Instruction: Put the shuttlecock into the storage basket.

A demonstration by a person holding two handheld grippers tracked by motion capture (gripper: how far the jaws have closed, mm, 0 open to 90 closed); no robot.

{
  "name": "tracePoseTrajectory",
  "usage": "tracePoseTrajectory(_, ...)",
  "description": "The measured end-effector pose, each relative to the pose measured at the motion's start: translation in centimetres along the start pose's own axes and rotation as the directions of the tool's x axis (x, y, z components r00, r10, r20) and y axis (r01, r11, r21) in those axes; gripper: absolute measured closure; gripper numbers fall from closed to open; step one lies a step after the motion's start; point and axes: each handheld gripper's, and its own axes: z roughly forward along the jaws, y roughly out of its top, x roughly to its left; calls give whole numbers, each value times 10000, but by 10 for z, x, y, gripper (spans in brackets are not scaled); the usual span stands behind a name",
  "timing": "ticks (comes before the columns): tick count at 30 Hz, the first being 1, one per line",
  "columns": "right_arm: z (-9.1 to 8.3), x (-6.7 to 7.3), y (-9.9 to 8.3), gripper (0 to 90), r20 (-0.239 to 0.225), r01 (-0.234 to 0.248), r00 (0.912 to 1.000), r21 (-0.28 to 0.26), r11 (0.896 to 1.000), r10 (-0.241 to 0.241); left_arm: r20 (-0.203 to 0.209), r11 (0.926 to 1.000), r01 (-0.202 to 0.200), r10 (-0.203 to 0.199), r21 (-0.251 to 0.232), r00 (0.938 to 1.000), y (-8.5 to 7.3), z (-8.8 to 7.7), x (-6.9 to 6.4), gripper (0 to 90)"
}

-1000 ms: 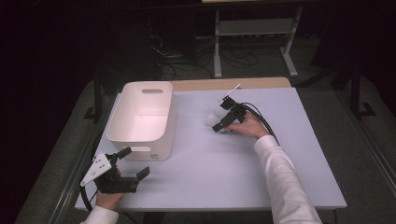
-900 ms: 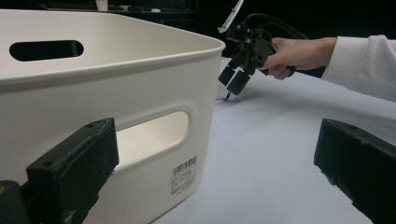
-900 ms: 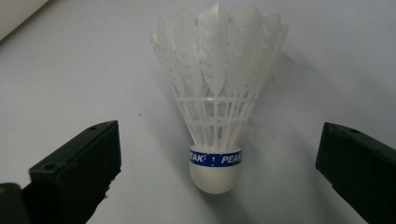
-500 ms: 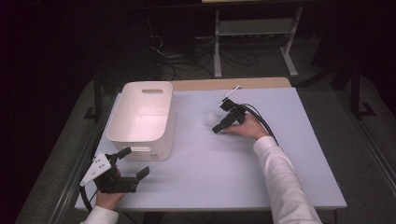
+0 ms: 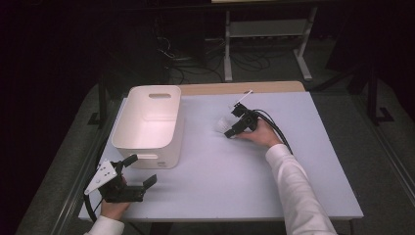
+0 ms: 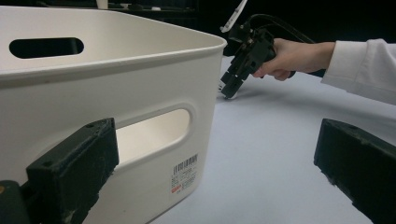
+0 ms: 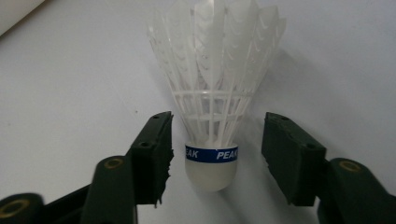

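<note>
Feathery white shuttlecock (image 7: 212, 93) — rounded cork, seemingly.

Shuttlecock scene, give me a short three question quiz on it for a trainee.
1. True or false: the right tongs already press on the shuttlecock.
2. What word is printed on the shuttlecock's blue band?
3. Multiple choice: in the high view, the white bin stands A) left of the shuttlecock, B) right of it, C) on top of it.

Key:
1. False. The jaws have just been closing with the shuttlecock's cork base between them, but a gap shows on each side.
2. PEAK.
3. A.
</note>
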Motion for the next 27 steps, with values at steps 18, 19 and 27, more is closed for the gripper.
tracePoseTrajectory(18, -8, 5, 0, 633, 26, 172, 9999, -262, 9995, -171, 8, 10000, 76, -76, -23, 10000, 0, 1, -1, 0)
tracePoseTrajectory(19, -9, 5, 1, 634, 3, 163, 9999, -271, 9995, -163, 4, 10000, 74, -74, -23, 10000, 0, 1, -1, 0)
tracePoseTrajectory(27, -10, 10, -1, 633, 94, 57, 9999, -248, 9997, -54, 16, 9999, 118, -118, -11, 9999, 0, 1, -1, 0)
